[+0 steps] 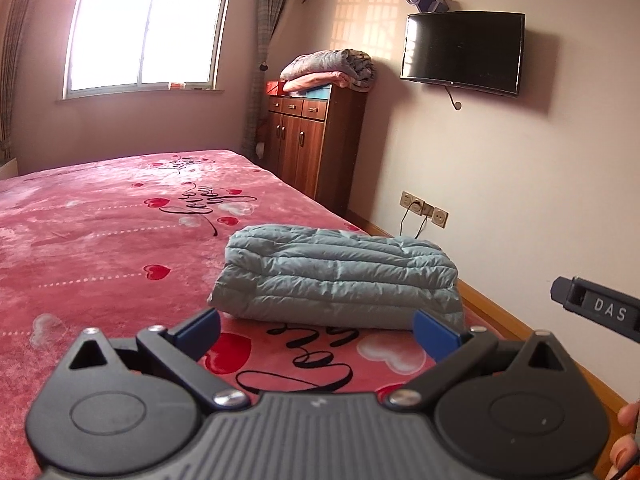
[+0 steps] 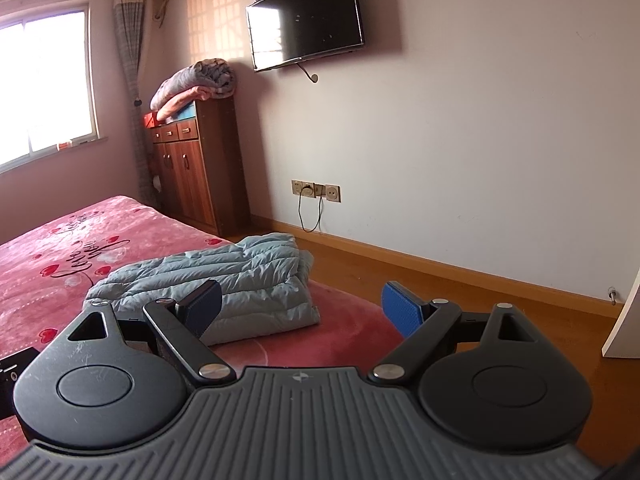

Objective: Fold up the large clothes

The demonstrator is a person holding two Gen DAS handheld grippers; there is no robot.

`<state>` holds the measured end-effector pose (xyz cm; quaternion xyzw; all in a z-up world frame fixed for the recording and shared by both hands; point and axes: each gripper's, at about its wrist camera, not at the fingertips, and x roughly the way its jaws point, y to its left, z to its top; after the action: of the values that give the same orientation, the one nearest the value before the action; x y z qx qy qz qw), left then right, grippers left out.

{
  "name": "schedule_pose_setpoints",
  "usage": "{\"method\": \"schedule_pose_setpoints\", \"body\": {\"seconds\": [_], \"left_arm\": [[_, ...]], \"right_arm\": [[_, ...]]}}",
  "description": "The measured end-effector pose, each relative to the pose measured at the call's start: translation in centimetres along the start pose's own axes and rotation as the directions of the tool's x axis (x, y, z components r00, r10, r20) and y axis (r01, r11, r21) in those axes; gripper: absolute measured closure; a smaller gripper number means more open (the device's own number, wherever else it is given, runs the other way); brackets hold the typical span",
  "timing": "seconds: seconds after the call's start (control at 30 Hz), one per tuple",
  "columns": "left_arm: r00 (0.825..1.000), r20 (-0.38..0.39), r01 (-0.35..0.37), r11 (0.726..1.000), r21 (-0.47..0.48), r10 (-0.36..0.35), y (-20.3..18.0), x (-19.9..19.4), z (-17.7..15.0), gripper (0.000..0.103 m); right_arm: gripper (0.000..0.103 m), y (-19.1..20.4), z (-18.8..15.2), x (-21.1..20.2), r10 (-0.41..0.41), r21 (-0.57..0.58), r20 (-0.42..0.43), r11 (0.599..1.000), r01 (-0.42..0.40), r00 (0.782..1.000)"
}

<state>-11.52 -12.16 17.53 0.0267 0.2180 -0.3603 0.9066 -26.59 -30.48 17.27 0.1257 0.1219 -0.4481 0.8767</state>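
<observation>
A light blue quilted jacket (image 1: 336,276) lies folded into a thick rectangle on the pink bed cover (image 1: 100,240), near the bed's right edge. My left gripper (image 1: 316,330) is open and empty, just short of the jacket's near side. In the right wrist view the folded jacket (image 2: 224,280) lies ahead and to the left on the bed cover (image 2: 48,248). My right gripper (image 2: 304,308) is open and empty, its left finger in front of the jacket's near edge. Part of the right gripper (image 1: 596,308) shows at the right of the left wrist view.
A wooden cabinet (image 1: 312,144) with folded blankets (image 1: 332,70) on top stands by the wall beyond the bed. A TV (image 1: 464,52) hangs on the wall. Wall sockets with cables (image 2: 316,192) sit low above the wooden floor (image 2: 460,292). A white panel edge (image 2: 628,312) stands at the right.
</observation>
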Motion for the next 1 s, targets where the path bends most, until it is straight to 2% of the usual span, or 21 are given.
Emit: {"method": "schedule_pose_setpoints", "body": {"seconds": [1.0], "left_arm": [[1.0, -0.013, -0.025, 1.0, 0.001, 0.025, 0.2, 1.2, -0.5, 0.001]], "right_arm": [[0.0, 0.2, 0.0, 0.5, 0.008, -0.025, -0.021, 1.0, -0.008, 1.0]]}}
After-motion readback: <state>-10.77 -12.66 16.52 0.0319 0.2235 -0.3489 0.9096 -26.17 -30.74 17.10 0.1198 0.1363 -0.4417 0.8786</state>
